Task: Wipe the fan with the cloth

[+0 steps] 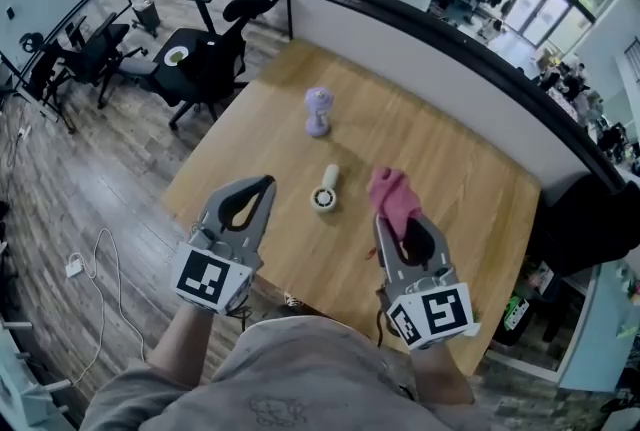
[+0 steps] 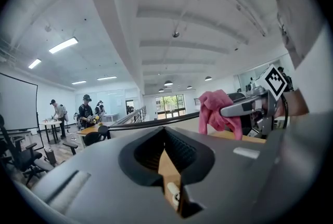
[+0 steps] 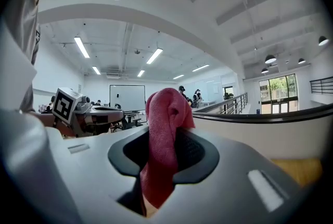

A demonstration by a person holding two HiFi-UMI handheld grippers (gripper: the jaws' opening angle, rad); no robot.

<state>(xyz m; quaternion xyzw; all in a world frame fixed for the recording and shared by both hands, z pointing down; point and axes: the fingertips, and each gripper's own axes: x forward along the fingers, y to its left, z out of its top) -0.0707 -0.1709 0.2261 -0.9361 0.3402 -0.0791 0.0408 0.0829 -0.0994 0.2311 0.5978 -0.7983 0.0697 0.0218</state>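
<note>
Pink cloth (image 1: 392, 200) hangs bunched up from our right gripper (image 1: 398, 227), whose fingers pinch it tight. We hold our left gripper (image 1: 258, 187) with its fingers pressed together and nothing in them. Both are over the near edge of the wooden table (image 1: 460, 169). Farther out, a little purple fan (image 1: 317, 109) stands up by itself. Between it and us lies a white thing (image 1: 325, 190), maybe another small fan; it is hard to tell. Black chairs (image 1: 205, 54) sit left of the table.
</note>
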